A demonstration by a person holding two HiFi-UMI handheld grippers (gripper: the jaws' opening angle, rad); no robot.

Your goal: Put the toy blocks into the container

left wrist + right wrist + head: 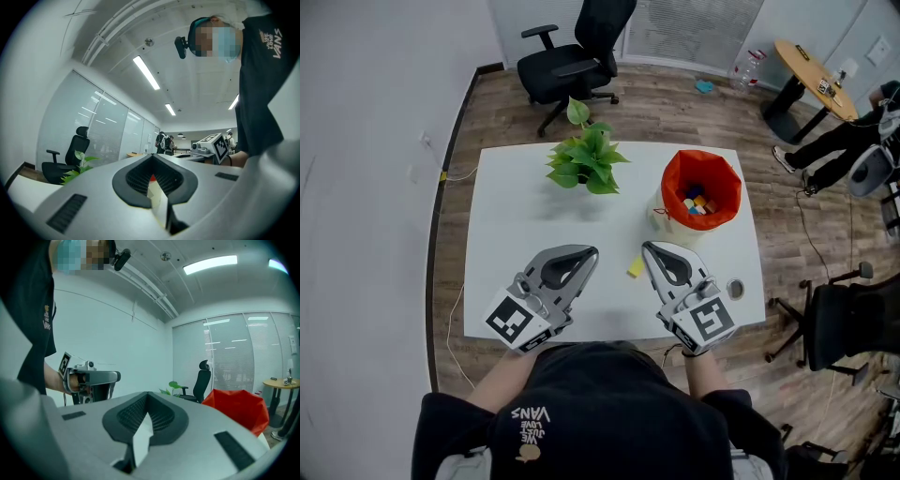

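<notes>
A red container (677, 174) stands at the right of the white table (511, 220), with several coloured blocks (697, 202) inside. It shows again in the right gripper view as the red container (236, 408). One yellow block (636, 267) lies on the table between my two grippers. My left gripper (593, 251) rests near the front edge, shut and empty, its tip left of the block. My right gripper (647, 247) is also shut and empty, its tip just up and right of the block. In their own views, the left gripper (152, 157) and right gripper (147, 394) hold nothing.
A potted green plant (584, 159) stands at the table's far middle. A small round object (735, 288) lies near the front right corner. A black office chair (572, 56) is behind the table, and a round wooden table (811, 75) is at the far right.
</notes>
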